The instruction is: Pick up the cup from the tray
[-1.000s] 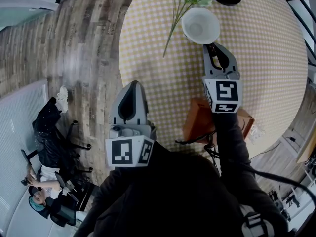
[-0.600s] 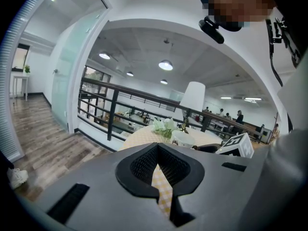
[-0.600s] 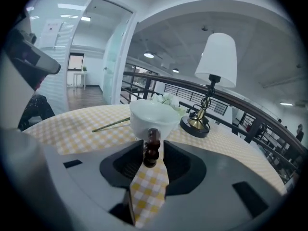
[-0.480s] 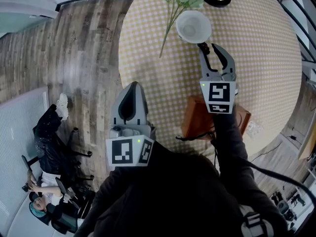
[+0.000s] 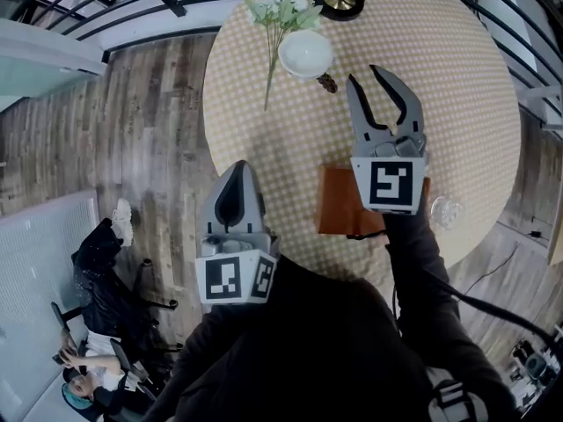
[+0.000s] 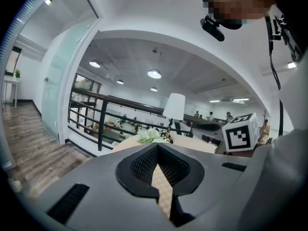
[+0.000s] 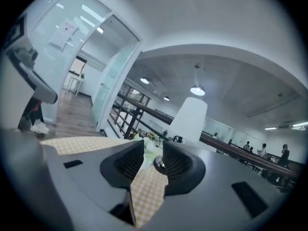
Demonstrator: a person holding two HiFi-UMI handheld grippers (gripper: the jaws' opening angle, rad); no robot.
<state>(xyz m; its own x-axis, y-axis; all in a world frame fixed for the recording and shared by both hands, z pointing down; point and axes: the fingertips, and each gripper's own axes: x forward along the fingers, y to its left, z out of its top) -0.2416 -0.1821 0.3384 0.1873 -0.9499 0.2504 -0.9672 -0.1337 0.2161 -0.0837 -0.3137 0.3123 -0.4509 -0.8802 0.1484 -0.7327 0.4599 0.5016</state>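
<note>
Round bench (image 5: 457,77) under yellow-checked cloth. The smooth white round cup (image 5: 305,54) sits on the cloth at 11 o'clock from your right gripper (image 5: 362,76), apart from the flat brown tray (image 5: 339,202). Your right fingers have just spread and hold nothing, pointing to 12 o'clock. On your left gripper (image 5: 236,167) the fingers are together.

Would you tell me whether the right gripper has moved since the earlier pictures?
Yes. The right gripper has drawn away from the white cup, rightward in the head view; its jaws have just been opening, empty.
</note>
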